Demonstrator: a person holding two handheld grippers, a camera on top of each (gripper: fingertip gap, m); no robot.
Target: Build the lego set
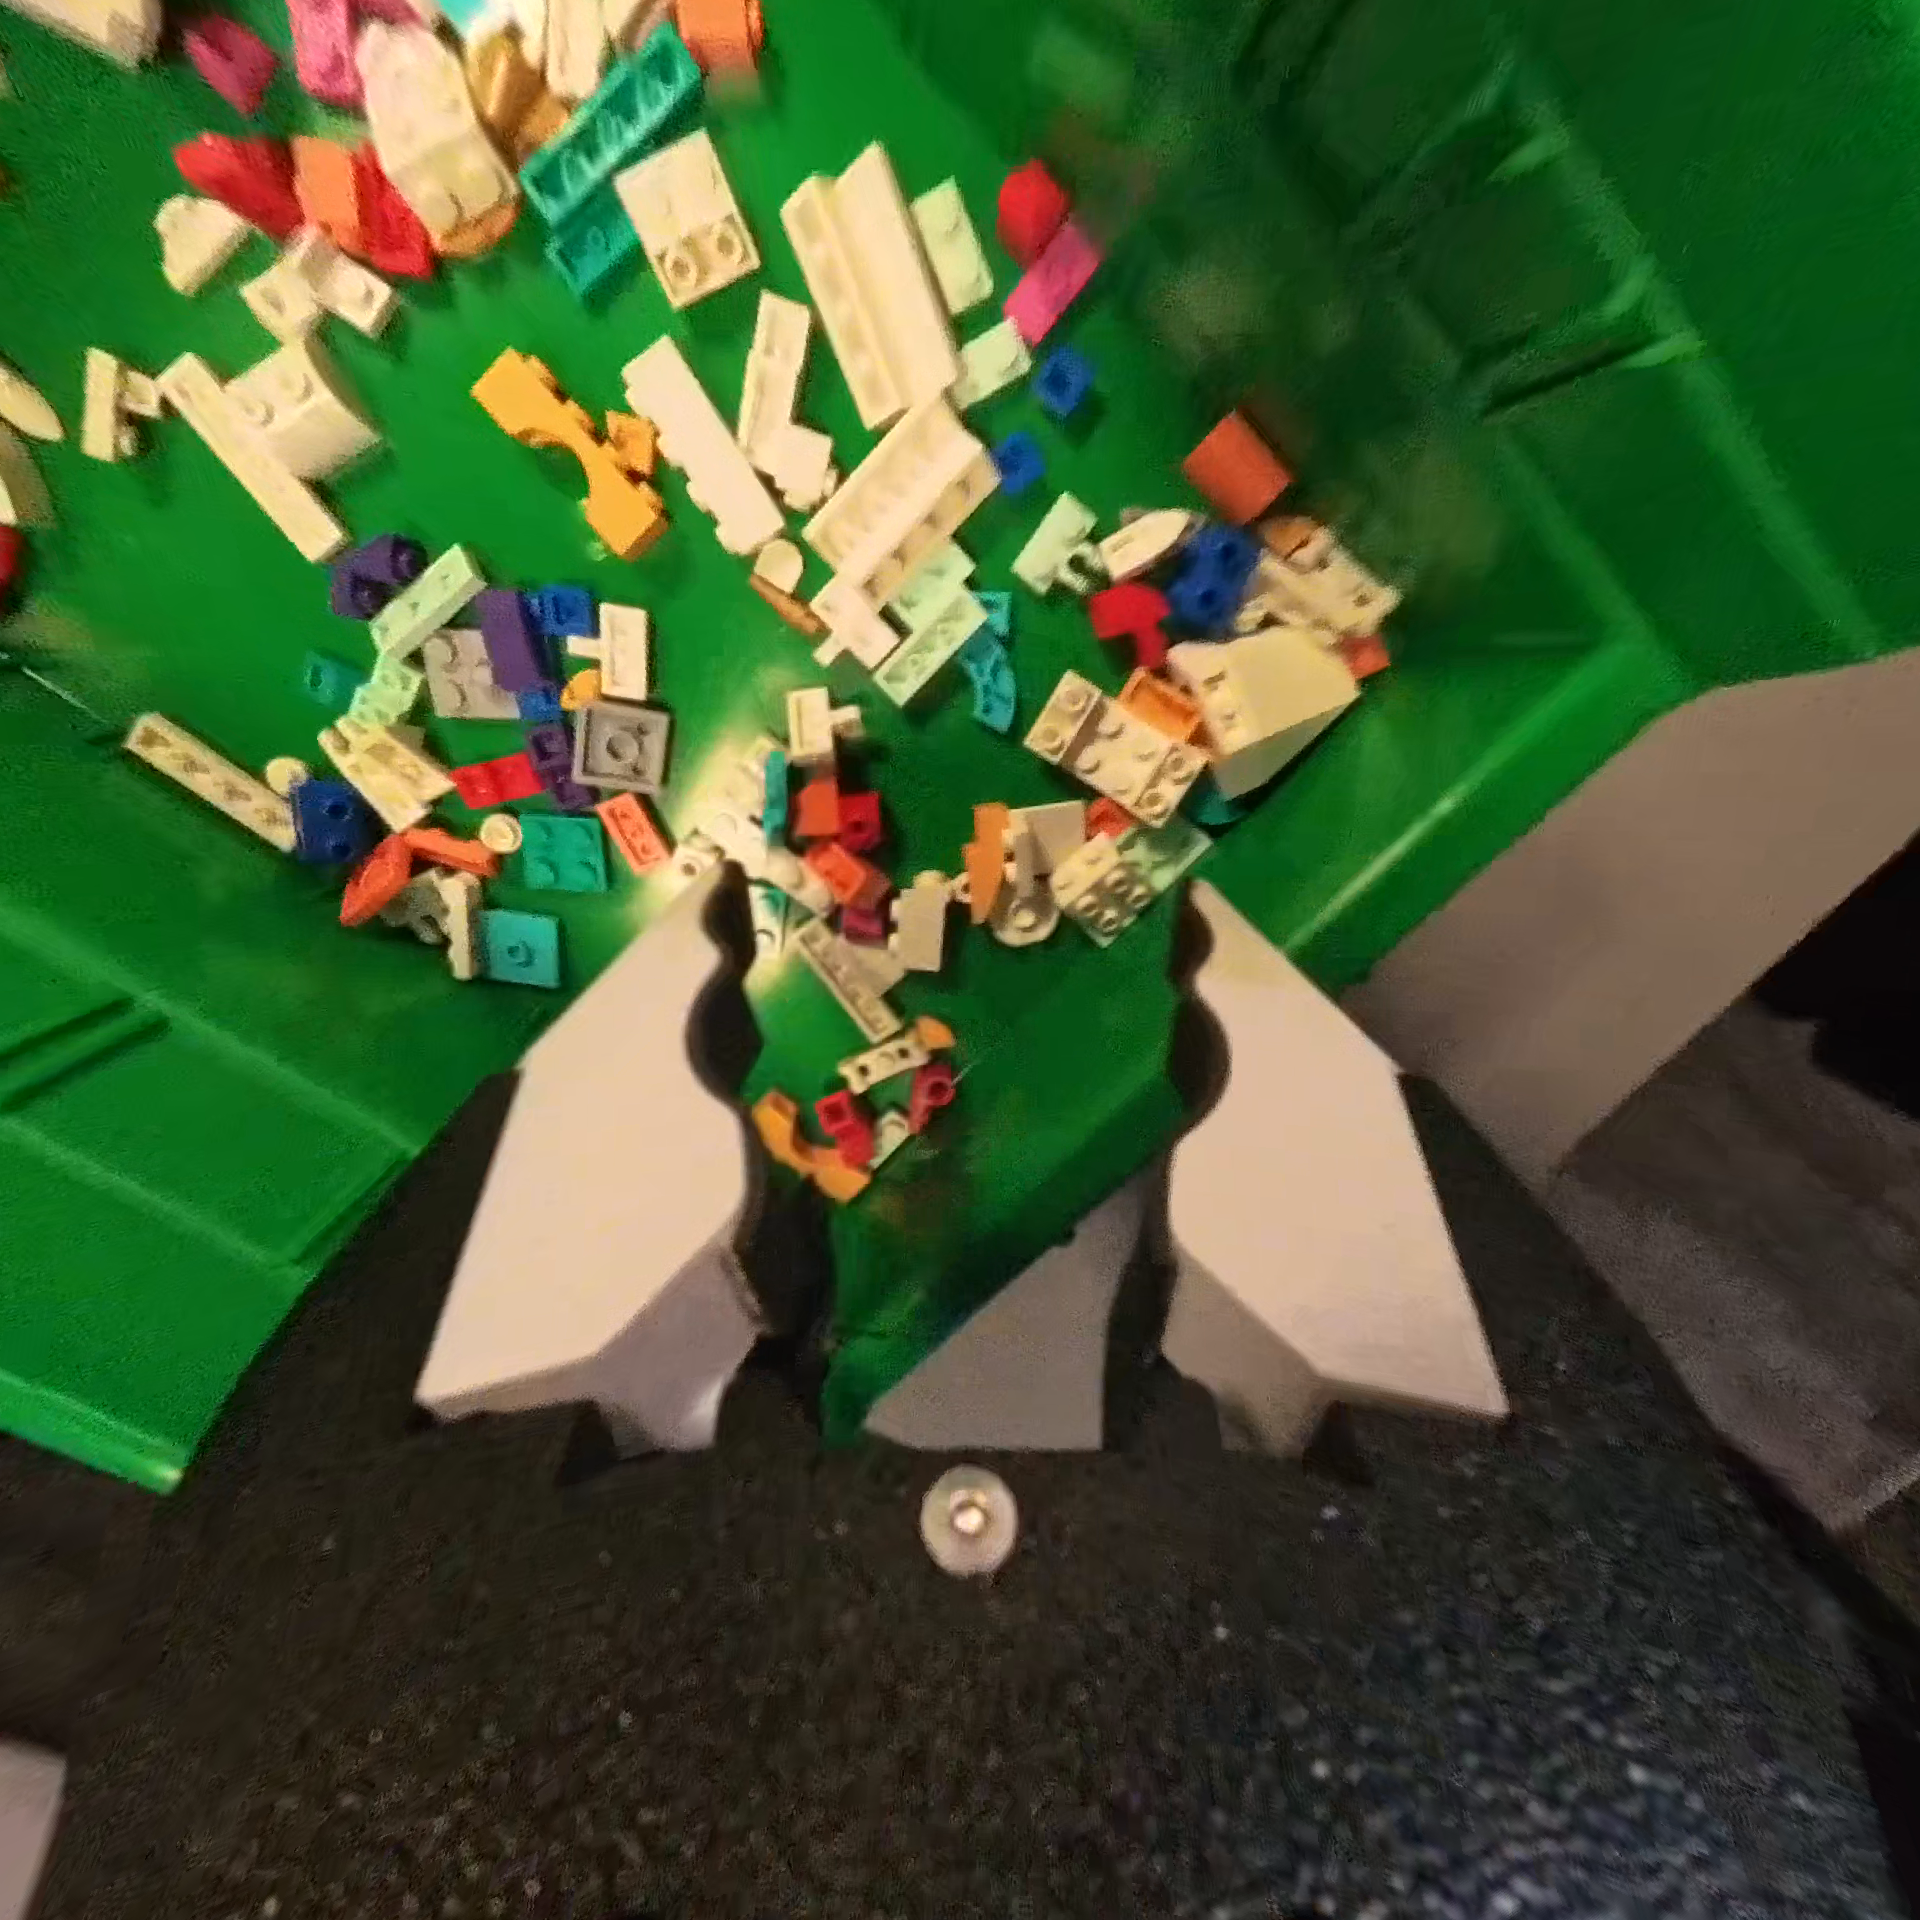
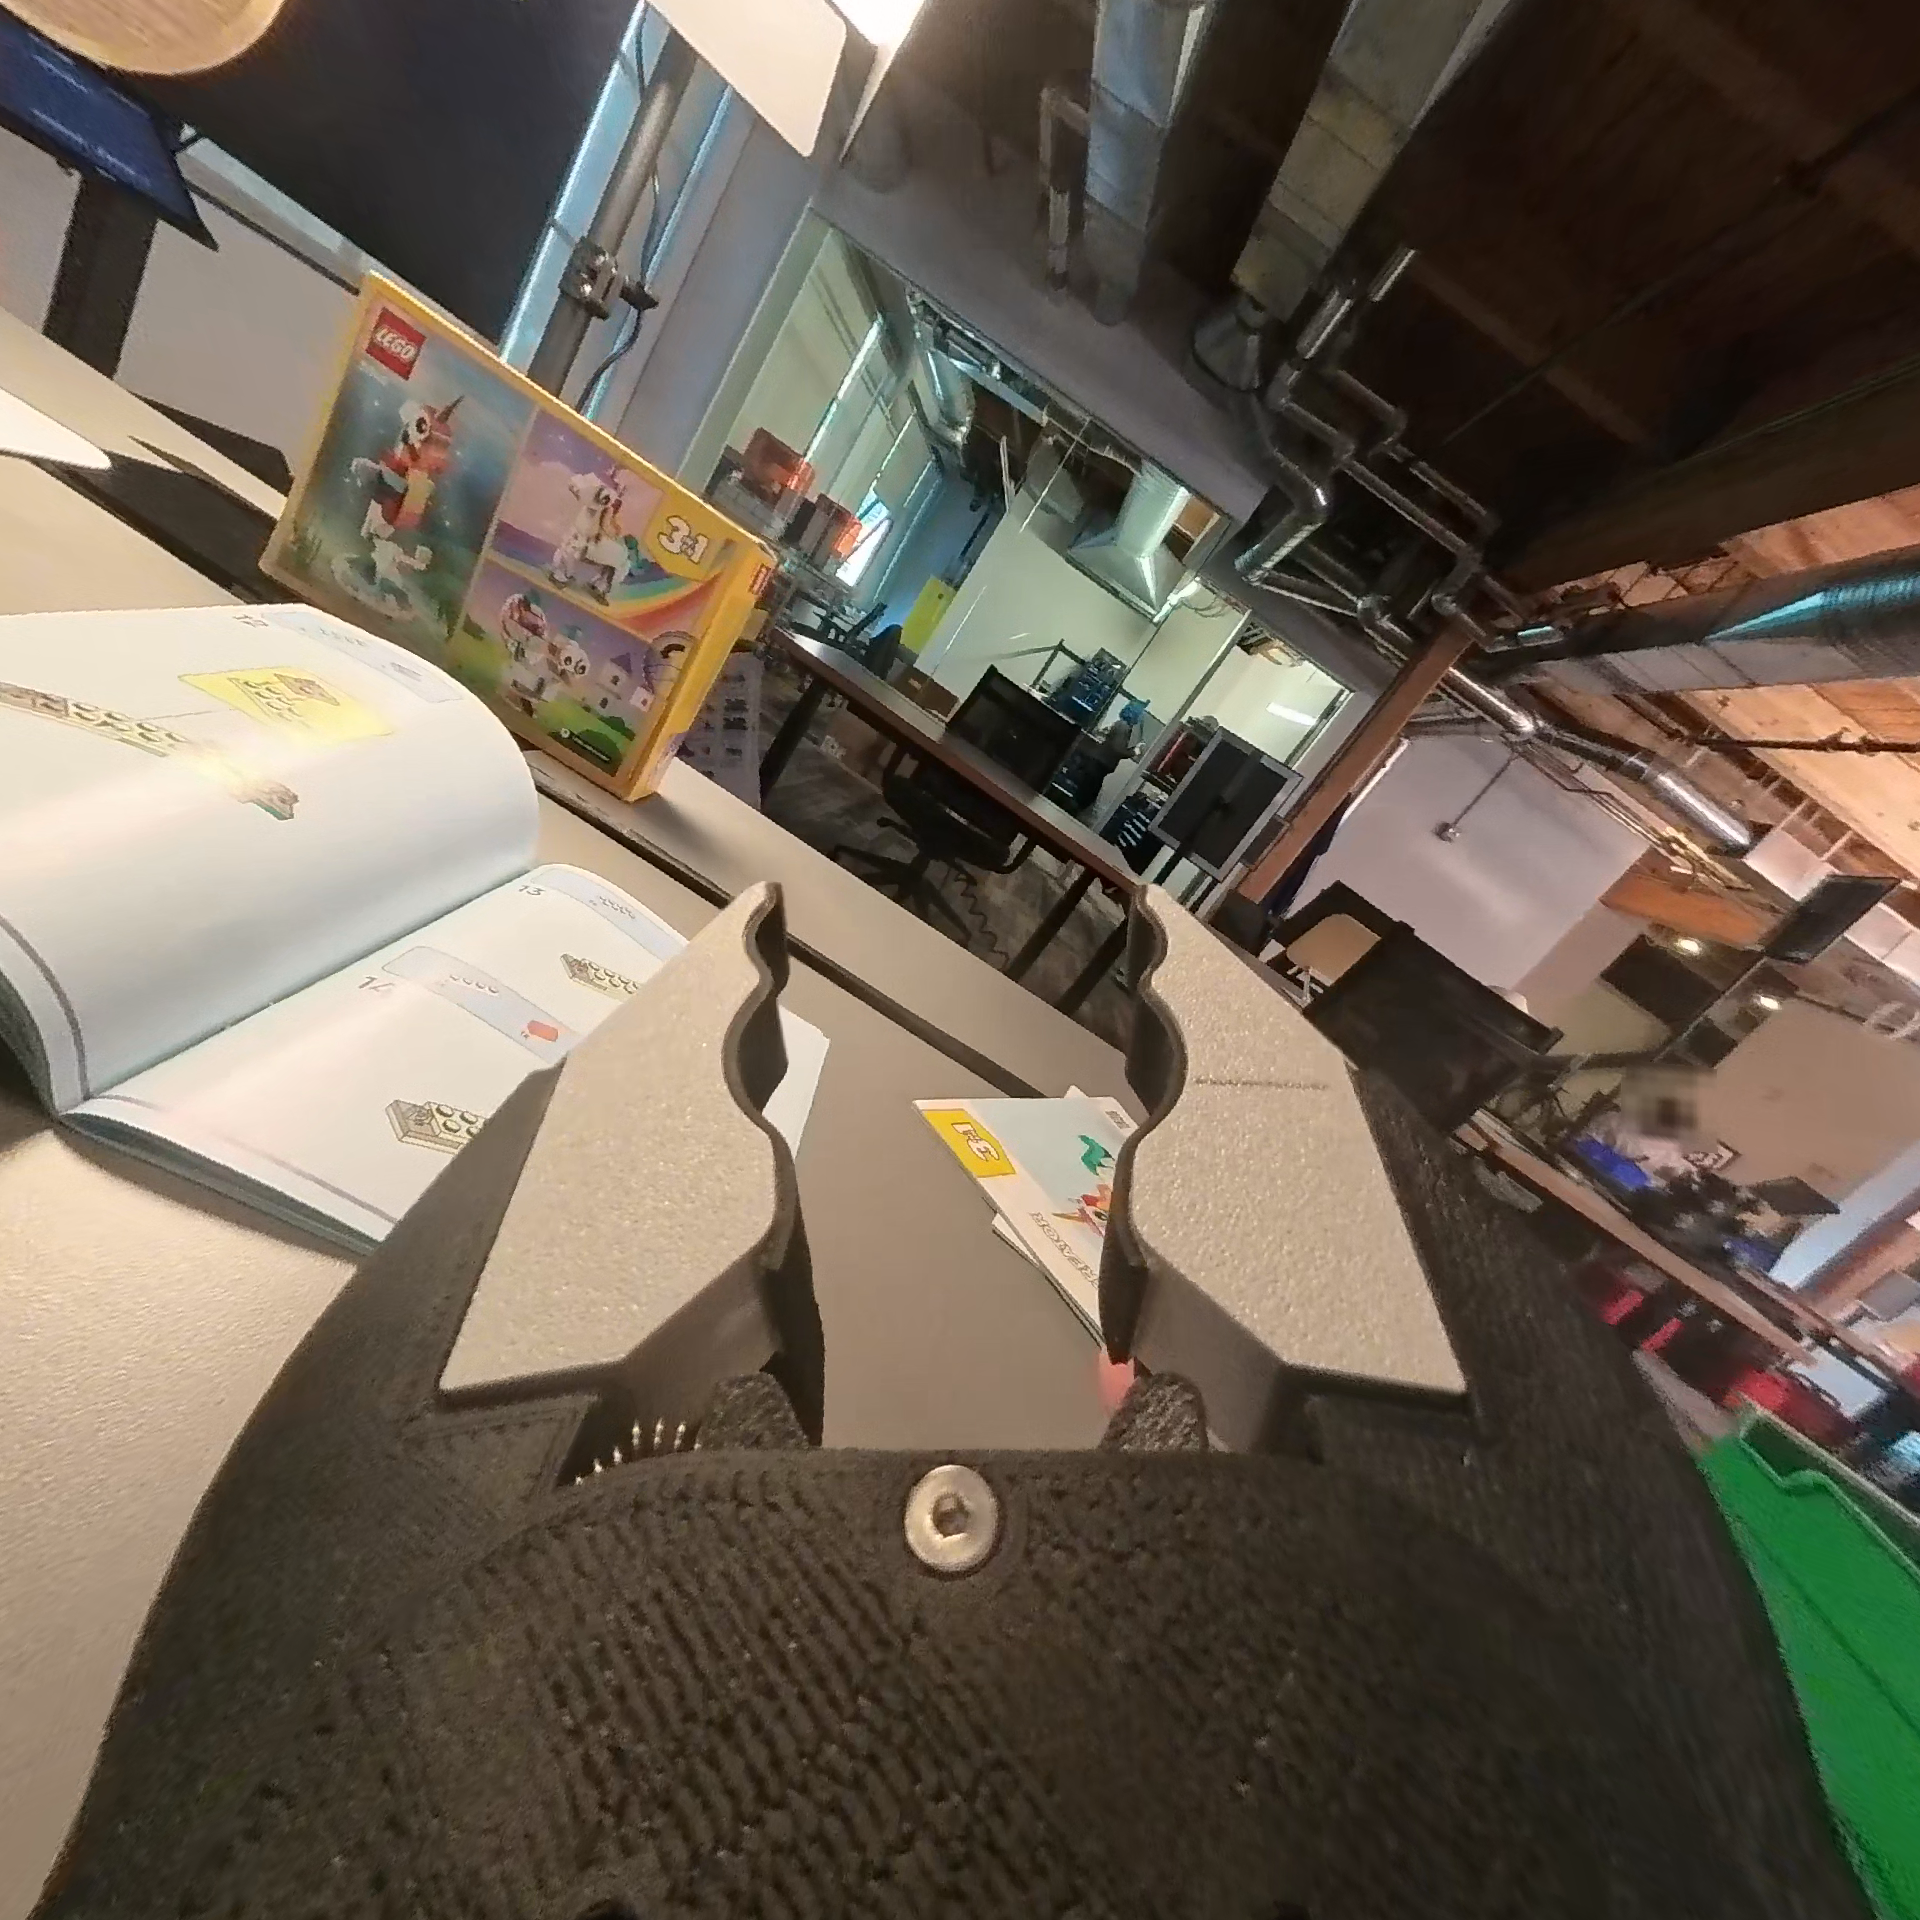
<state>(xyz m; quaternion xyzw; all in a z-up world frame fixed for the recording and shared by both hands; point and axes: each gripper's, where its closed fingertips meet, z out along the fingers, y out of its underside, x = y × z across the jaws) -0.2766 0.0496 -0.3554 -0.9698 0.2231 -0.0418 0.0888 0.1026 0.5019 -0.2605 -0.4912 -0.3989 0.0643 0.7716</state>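
In the left wrist view a green tray holds several loose lego pieces in white, orange, red, blue, teal and purple. My left gripper is open above the tray, with a small cluster of pieces between its fingers. In the right wrist view my right gripper is open and empty, low over a grey table. An open instruction booklet lies to its left, and a second, closed booklet lies between the fingers. The yellow lego box stands behind.
The tray's wall rises on the right in the left wrist view, with grey table beyond. A corner of the green tray shows at the right wrist view's lower right. Desks, chairs and monitors fill the room behind. One gripper's finger ends stand about 60 centimetres off the other's.
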